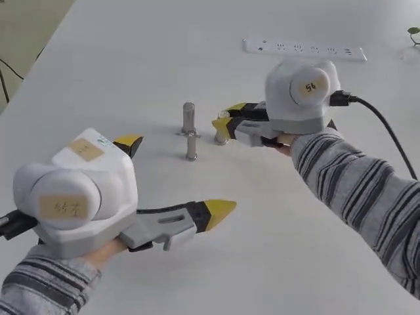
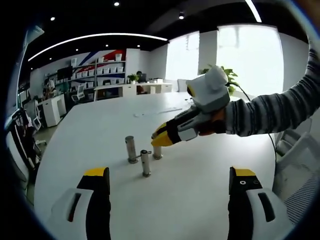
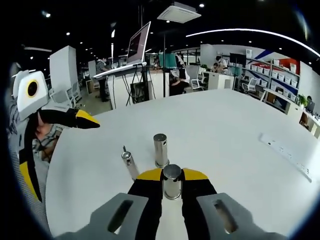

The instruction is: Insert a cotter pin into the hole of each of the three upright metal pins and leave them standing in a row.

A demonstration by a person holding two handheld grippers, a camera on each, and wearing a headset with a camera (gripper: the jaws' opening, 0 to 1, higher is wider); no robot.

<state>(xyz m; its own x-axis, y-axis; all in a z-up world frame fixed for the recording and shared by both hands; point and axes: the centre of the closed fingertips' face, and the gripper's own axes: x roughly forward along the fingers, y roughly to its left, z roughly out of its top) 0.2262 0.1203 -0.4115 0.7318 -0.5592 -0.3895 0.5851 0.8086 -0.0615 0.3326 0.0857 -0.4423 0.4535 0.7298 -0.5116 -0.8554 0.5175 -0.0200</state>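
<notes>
Left tongs hover by the near edge of the table, left side, jaws spread wide, nothing in them. Mid-table there's a tight cluster, all upright. Nearest pin has a cotter pin through its head, looks done. Just behind it toward the far edge is the bare pin, apart from both tongs. To the right of those two is the third pin, clenched between the jaws of the right tongs around the upper shaft. Its base is on or barely off the table, can't tell which. Power strip lies along the far edge, well clear. My read: one of three done, and the right tongs are steadying the third pin for its cotter. To do it well, hold it vertical and leave the cross hole free of the jaws (hole too small to make out here). Turn the hole toward the left tongs and feed straight along the hole axis. Neighbours stand near, so approach from the near edge, not across them. Light squeeze only, since a round shaft will likely twist out if levered.
</notes>
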